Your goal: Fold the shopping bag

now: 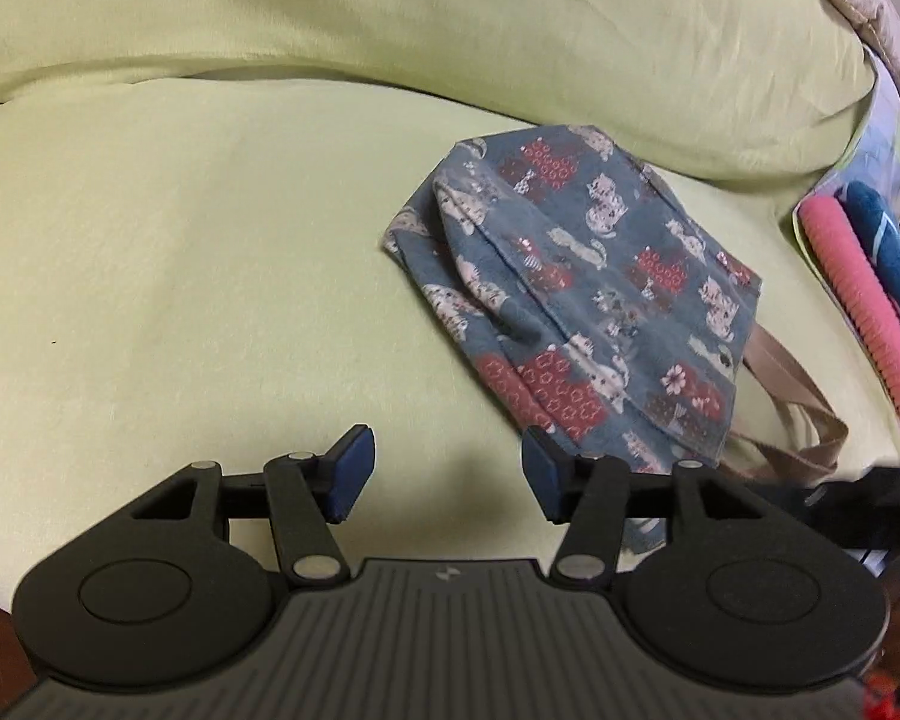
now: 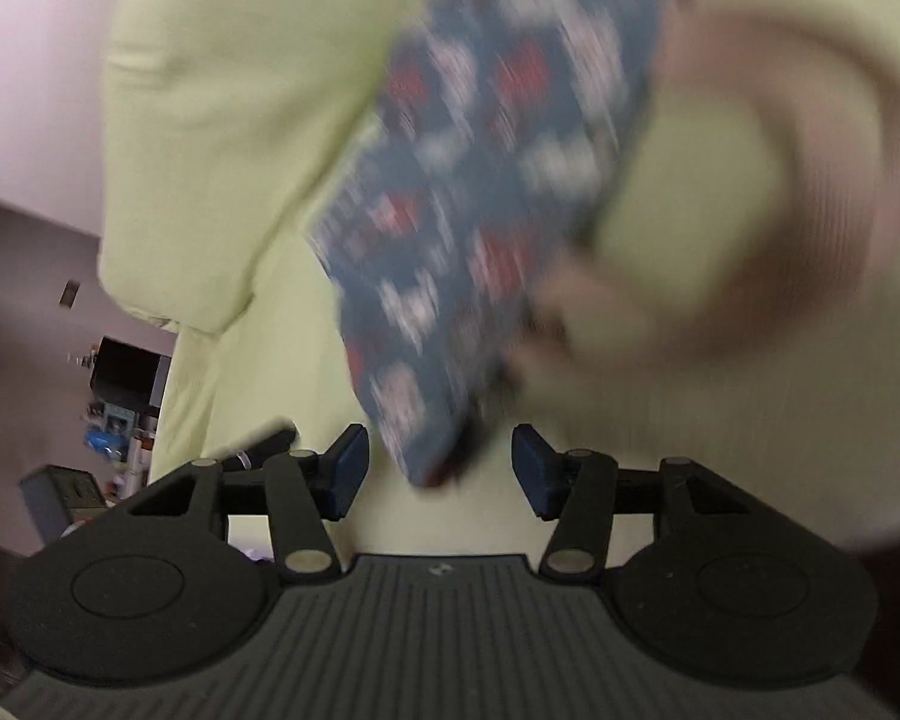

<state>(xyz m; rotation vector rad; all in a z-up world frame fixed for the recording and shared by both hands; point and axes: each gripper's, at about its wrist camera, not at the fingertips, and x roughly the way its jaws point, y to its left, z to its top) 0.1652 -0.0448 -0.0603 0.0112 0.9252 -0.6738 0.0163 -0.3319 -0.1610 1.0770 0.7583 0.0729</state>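
blue patterned shopping bag [image 1: 576, 294] lies folded on the pale green sheet [image 1: 180, 276] in the left wrist view, tan handles [image 1: 798, 414] trailing to its right. left gripper [image 1: 447, 483] is spread wide, holding nothing, its right finger just beside the bag's near corner. right wrist view, blurred: right gripper [image 2: 439, 468] is spread wide; the bag's corner hangs between its fingers, ungripped.

1. The shopping bag [image 1: 576, 294] is blue cloth with a print of white cats and red patches.
2. It lies folded and a little rumpled on the pale green sheet.
3. Its tan handles [image 1: 801, 414] stick out at one end.
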